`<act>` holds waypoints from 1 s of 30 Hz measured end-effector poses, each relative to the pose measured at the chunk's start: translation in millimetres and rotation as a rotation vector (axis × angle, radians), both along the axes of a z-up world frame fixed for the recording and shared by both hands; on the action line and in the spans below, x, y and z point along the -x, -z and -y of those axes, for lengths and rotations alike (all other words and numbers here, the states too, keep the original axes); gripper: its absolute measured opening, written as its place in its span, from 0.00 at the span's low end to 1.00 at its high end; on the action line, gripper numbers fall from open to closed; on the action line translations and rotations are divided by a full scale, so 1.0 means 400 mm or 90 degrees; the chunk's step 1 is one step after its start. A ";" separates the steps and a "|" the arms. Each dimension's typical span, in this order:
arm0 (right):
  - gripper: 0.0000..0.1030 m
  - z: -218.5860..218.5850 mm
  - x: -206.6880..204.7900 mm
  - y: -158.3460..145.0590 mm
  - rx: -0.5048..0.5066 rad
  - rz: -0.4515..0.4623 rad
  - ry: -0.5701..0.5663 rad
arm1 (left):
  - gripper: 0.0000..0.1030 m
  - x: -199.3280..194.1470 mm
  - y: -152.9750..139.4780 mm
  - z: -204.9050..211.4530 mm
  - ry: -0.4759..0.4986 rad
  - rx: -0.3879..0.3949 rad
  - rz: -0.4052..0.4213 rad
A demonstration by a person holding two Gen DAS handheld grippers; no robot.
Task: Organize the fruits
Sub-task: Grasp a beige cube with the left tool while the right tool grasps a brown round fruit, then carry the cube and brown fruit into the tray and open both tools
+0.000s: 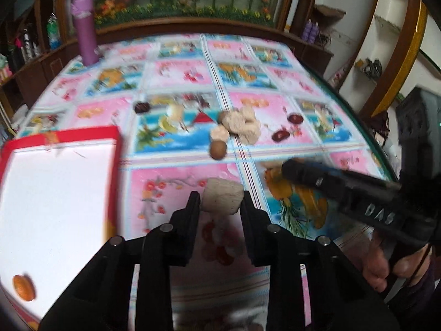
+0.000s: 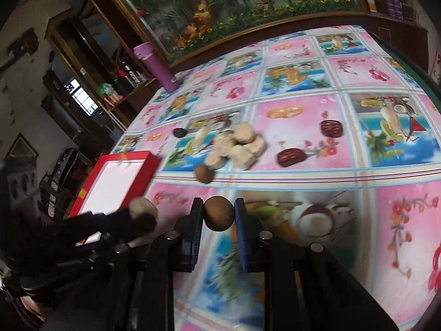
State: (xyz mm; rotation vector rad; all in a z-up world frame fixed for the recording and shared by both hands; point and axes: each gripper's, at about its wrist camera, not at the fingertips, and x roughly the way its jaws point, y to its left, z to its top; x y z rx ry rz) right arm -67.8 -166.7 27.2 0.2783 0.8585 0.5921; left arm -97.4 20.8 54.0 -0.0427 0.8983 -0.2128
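Observation:
My left gripper [image 1: 220, 201] is shut on a pale beige chunk [image 1: 222, 197], held above the tablecloth; the right wrist view shows that left gripper [image 2: 143, 216] and its chunk [image 2: 143, 207] near the red box [image 2: 126, 155]. My right gripper [image 2: 219, 213] is shut on a small round brown fruit [image 2: 219, 215]. In the left wrist view the right gripper [image 1: 286, 169] reaches in from the right, blurred. A pile of beige chunks [image 1: 241, 128] [image 2: 237, 144] lies mid-table, with another brown fruit [image 1: 218, 149] [image 2: 204, 173] beside it. Red dates [image 1: 280, 135] [image 2: 290, 157] lie to the right.
The red box [image 1: 69, 135] has a white floor and holds one orange-brown fruit [image 1: 24, 288]. A dark date [image 1: 142, 107] lies left of the pile. A purple bottle [image 1: 85, 31] [image 2: 155, 66] stands at the table's far left corner. A hand [image 1: 386, 270] holds the right gripper.

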 end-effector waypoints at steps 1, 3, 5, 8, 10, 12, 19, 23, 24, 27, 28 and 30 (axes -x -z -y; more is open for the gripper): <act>0.21 -0.010 0.006 -0.004 -0.001 0.003 -0.005 | 0.30 0.015 -0.017 -0.009 -0.013 -0.014 0.019; 0.20 -0.036 0.020 -0.014 0.001 0.013 -0.018 | 0.30 0.036 -0.040 -0.028 -0.033 -0.029 0.047; 0.20 -0.071 0.037 -0.024 0.004 0.020 -0.037 | 0.30 0.058 -0.062 -0.058 -0.063 -0.052 0.076; 0.20 -0.125 0.063 -0.032 0.013 0.028 -0.066 | 0.30 0.082 -0.081 -0.108 -0.104 -0.079 0.104; 0.20 -0.167 0.080 -0.037 0.021 0.032 -0.088 | 0.30 0.098 -0.085 -0.149 -0.132 -0.093 0.115; 0.20 -0.211 0.098 -0.041 0.029 0.036 -0.109 | 0.30 0.111 -0.084 -0.184 -0.154 -0.096 0.117; 0.20 -0.333 0.156 -0.055 0.048 0.057 -0.165 | 0.30 0.154 -0.074 -0.288 -0.217 -0.100 0.119; 0.20 -0.386 0.183 -0.055 0.057 0.062 -0.189 | 0.30 0.173 -0.066 -0.327 -0.236 -0.096 0.119; 0.20 -0.396 0.186 -0.055 0.061 0.064 -0.193 | 0.30 0.177 -0.065 -0.334 -0.241 -0.095 0.118; 0.21 -0.424 0.203 -0.053 0.072 0.069 -0.206 | 0.30 0.186 -0.056 -0.359 -0.252 -0.091 0.114; 0.20 -0.433 0.207 -0.052 0.076 0.069 -0.212 | 0.30 0.188 -0.055 -0.362 -0.254 -0.091 0.113; 0.20 -0.448 0.209 -0.050 0.084 0.070 -0.216 | 0.30 0.192 -0.049 -0.374 -0.260 -0.090 0.110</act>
